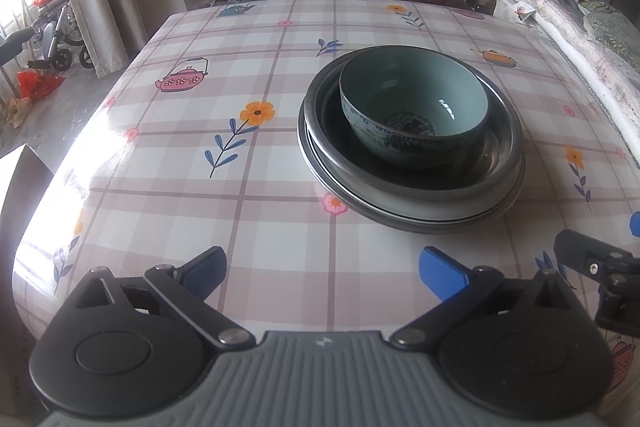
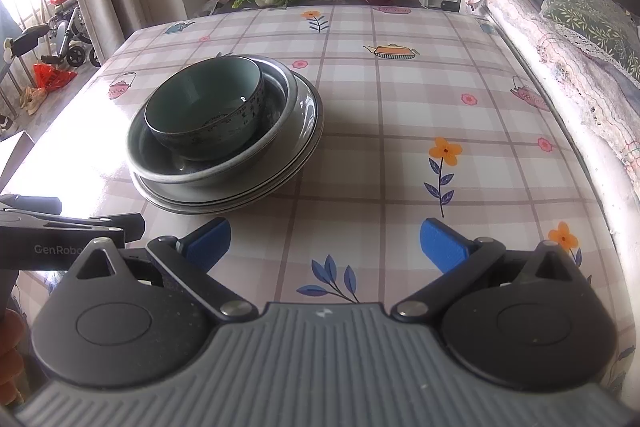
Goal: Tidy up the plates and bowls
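Currently: bowl (image 1: 414, 107) nested in stacked plates (image 1: 412, 203), mid-table, we hold off near.
Left gripper (image 1: 324, 271) and right gripper (image 2: 325, 245) both spread, empty; we judge the off-centre bowl may slide if nudged.

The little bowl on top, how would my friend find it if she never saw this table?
Look at the table with the checked, flowery cloth. One pile of dishes sits on it: flat grey plates, then a wide grey bowl. The little bowl sits inside that one, pale blue-green, with a dark blue pattern outside.
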Demonstrator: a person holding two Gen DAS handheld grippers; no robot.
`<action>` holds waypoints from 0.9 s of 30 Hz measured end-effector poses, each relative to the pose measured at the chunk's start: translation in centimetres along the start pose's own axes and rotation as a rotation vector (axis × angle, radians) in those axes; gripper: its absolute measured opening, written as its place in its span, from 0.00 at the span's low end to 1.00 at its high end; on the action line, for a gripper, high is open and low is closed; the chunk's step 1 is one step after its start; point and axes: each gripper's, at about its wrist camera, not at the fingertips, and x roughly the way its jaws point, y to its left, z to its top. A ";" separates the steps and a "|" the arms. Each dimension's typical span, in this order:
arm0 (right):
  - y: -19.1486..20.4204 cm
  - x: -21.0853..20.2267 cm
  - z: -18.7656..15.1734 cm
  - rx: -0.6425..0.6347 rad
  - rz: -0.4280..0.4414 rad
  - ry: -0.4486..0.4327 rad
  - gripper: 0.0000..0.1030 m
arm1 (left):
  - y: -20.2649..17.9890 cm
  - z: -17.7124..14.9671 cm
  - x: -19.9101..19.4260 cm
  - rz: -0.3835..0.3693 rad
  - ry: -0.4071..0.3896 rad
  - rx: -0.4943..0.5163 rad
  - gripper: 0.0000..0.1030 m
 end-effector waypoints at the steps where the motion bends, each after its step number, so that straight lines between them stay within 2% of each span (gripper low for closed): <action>1: 0.0 0.0 0.0 0.000 0.001 0.000 0.99 | 0.0 0.0 0.0 0.001 0.000 -0.001 1.00; 27: 0.2 0.2 -0.1 -0.001 0.007 0.012 0.99 | 0.3 -0.1 0.3 0.001 0.005 -0.006 1.00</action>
